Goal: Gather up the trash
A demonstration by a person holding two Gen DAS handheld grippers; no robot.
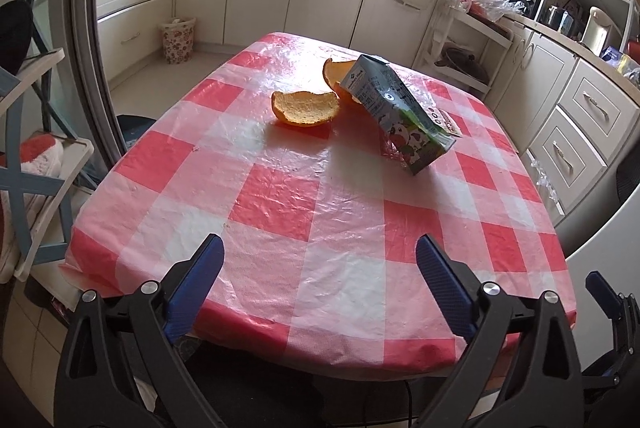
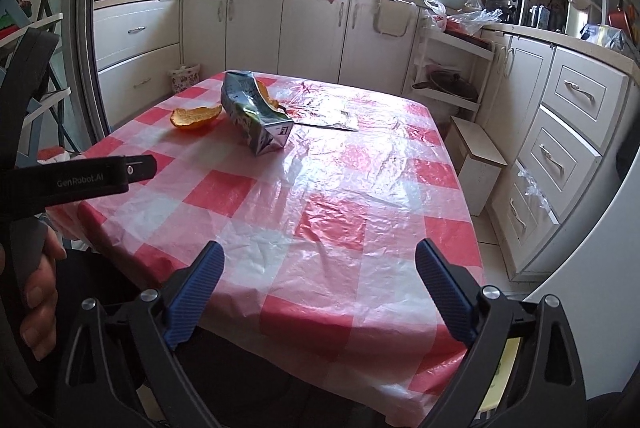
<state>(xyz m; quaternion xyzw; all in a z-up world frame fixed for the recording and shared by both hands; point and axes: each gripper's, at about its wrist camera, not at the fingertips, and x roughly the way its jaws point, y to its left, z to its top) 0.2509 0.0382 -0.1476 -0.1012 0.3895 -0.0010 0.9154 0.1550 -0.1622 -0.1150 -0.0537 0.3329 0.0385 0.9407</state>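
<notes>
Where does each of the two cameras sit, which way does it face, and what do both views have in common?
Left wrist view: sits on the left tool, faces down along its open fingers across the checked table at the milk carton and orange peel.
Right wrist view: sits on the right tool, open, facing the same table; a hand shows at its left edge.
Shared: table, carton, peel, floral bin.

On the table (image 1: 320,228), the carton (image 1: 396,112) leans on one peel (image 1: 334,76), another peel (image 1: 304,108) left.
</notes>
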